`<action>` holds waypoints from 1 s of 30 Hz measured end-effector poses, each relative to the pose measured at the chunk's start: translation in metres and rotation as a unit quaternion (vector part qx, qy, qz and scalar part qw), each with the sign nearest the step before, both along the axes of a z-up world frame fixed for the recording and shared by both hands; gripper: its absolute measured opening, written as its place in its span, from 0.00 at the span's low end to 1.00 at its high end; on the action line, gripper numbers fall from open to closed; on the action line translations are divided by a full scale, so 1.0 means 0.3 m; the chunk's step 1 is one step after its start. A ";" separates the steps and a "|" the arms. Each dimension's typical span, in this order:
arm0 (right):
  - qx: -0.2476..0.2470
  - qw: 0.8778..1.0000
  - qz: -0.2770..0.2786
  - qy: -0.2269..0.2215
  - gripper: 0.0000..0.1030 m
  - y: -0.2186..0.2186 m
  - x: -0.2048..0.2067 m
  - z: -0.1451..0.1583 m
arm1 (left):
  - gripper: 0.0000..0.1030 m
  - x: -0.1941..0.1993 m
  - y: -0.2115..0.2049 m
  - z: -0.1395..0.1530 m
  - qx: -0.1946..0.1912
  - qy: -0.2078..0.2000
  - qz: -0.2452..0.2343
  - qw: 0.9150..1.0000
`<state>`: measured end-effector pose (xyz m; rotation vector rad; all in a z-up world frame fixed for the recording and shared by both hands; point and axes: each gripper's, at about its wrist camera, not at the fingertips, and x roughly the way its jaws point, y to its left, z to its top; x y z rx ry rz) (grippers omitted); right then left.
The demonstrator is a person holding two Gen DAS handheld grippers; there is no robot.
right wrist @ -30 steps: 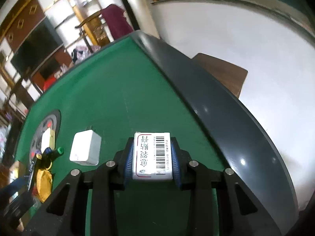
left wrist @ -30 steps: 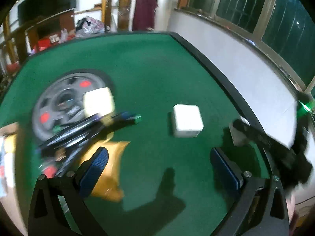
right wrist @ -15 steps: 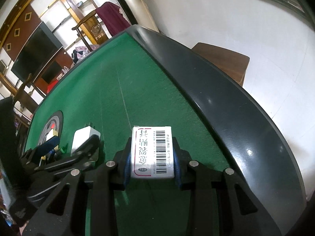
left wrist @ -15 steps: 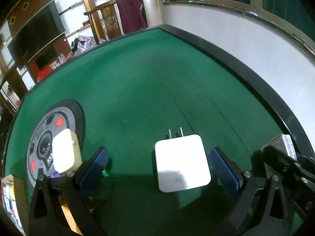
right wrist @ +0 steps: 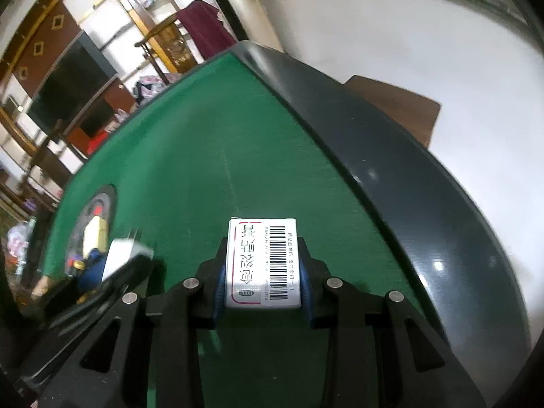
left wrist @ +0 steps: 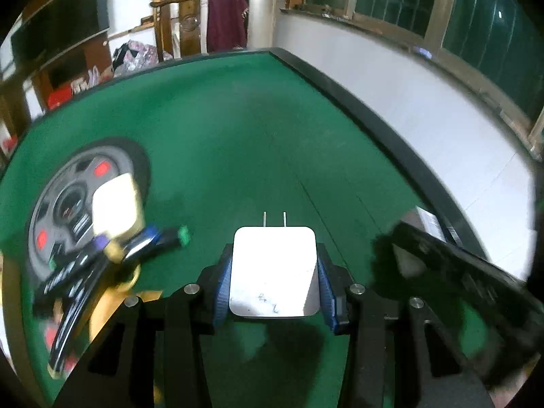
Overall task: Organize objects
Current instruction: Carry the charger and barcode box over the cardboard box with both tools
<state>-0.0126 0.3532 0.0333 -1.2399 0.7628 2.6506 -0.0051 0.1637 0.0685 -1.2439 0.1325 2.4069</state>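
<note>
A white plug-in charger [left wrist: 274, 272] with two prongs pointing away lies on the green felt table [left wrist: 221, 129]. My left gripper [left wrist: 274, 267] is closing its jaws on the charger, and the blue pads [left wrist: 224, 282] touch both its sides. In the right wrist view the charger [right wrist: 119, 255] shows at the left, partly behind the left gripper's dark arm. My right gripper [right wrist: 262, 282] is shut on a small white box with a barcode [right wrist: 261, 255], held just above the felt near the table's black rim [right wrist: 391, 183].
A grey round disc with red marks [left wrist: 64, 204] sits at the left with a pale yellow block [left wrist: 114, 204] on it. Several dark pens [left wrist: 102, 261] lie over a yellow pouch [left wrist: 108, 306]. A brown wooden seat [right wrist: 394, 105] stands beyond the rim.
The left gripper swung over to the white charger and its jaws closed from wide open onto its sides. The right gripper kept hold of the barcode box and stayed put.
</note>
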 end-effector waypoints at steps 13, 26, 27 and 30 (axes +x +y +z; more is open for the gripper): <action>-0.003 0.995 0.069 0.069 0.31 -0.197 0.060 0.142 | 0.38 0.259 -0.651 0.152 0.093 0.016 0.132 0.987; -0.050 0.951 0.301 0.040 0.31 -0.980 0.056 0.199 | 0.38 0.311 -1.167 -0.038 0.047 -0.026 0.260 0.964; -0.051 0.949 0.311 0.033 0.31 -1.024 0.051 0.188 | 0.38 0.307 -1.184 -0.056 0.044 -0.033 0.260 0.964; -0.046 0.940 0.338 0.017 0.31 -1.167 0.052 0.154 | 0.38 0.282 -1.209 -0.094 0.040 -0.049 0.260 0.964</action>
